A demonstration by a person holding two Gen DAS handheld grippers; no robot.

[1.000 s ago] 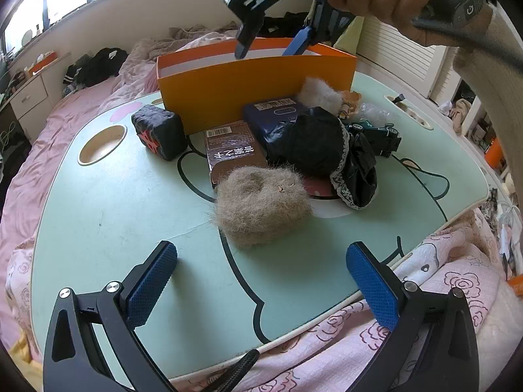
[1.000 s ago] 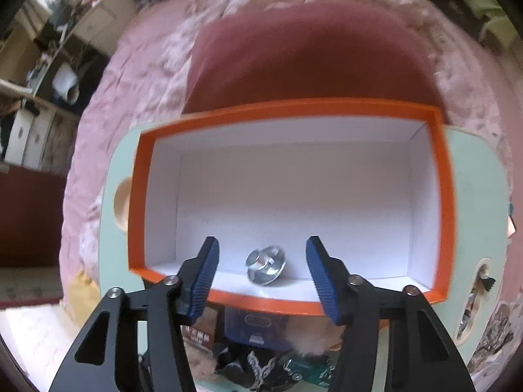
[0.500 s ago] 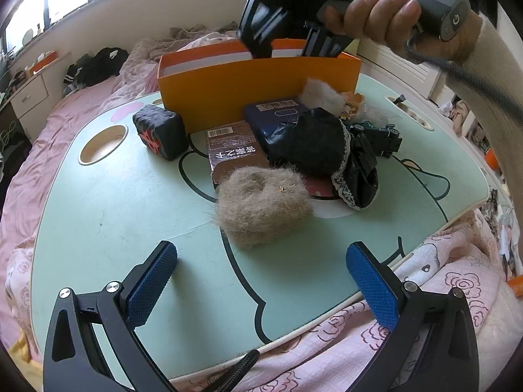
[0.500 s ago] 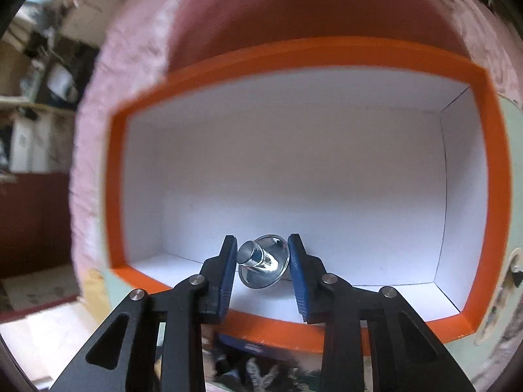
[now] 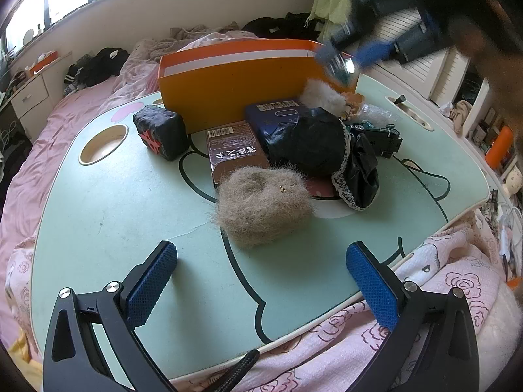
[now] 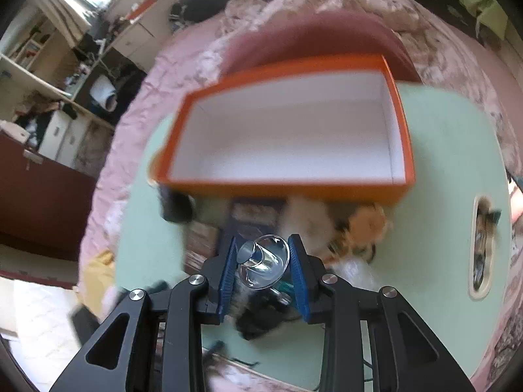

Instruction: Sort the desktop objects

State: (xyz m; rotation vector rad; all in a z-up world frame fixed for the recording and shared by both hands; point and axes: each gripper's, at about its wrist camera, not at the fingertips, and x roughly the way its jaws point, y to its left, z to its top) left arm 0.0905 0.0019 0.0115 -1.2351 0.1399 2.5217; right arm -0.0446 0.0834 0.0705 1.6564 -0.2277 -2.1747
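Note:
My right gripper (image 6: pixel 263 258) is shut on a small shiny metal cup-shaped piece (image 6: pixel 261 259), held in the air above the pile in front of the orange box (image 6: pixel 287 183). The box's white inside shows nothing in it. In the left wrist view the same gripper (image 5: pixel 346 62) is a blur at the box's right corner, with the metal piece (image 5: pixel 341 67) between its blue pads. My left gripper (image 5: pixel 261 277) hovers open over the near part of the green lap table (image 5: pixel 114 212), just short of a beige fur ball (image 5: pixel 261 207).
Piled before the orange box (image 5: pixel 235 78) are a black wrapped block (image 5: pixel 160 130), a brown packet (image 5: pixel 233 153), a navy box (image 5: pixel 278 114), black lace-trimmed cloth (image 5: pixel 327 150), a toy truck (image 5: pixel 379 135) and a white fluffy thing (image 5: pixel 322 96). Pink bedding (image 5: pixel 425 277) surrounds the table.
My right gripper closed on the metal piece inside the orange box, lifted it out and drew back toward the near right over the pile. The left gripper stayed put.

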